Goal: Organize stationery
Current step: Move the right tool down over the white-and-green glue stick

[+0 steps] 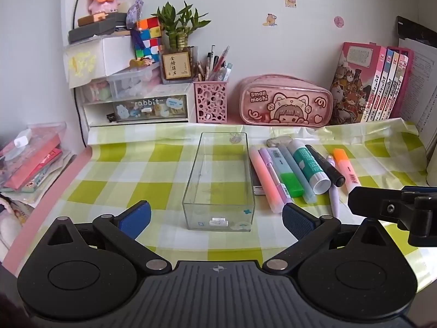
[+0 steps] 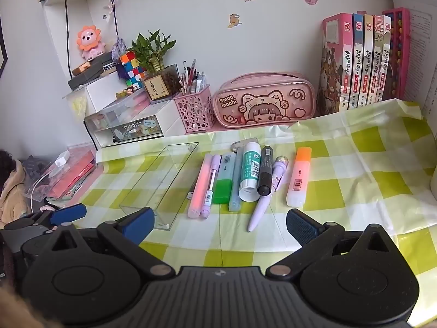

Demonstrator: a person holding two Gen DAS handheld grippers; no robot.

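Hovering tongs: left tongs (image 1: 215,218) and right tongs (image 2: 220,225) both spread wide, nothing between the pads, both above the near bench edge.
Box: clear box (image 1: 218,180) empty, lying lengthwise on the checked cloth (image 1: 136,169), straight ahead of the left tongs.
Stationery: a row just right of the box, side by side: pink highlighter (image 2: 200,184), lilac pen (image 2: 210,184), green highlighter (image 2: 225,180), blue pen (image 2: 236,183), glue stick (image 2: 250,175), black marker (image 2: 265,170), purple pen (image 2: 266,194); orange highlighter (image 2: 299,177) a little apart on the right.
Back of bench: pink cup (image 1: 210,102) of pens, pink pouch (image 1: 285,104), books (image 2: 357,63) upright against the wall.
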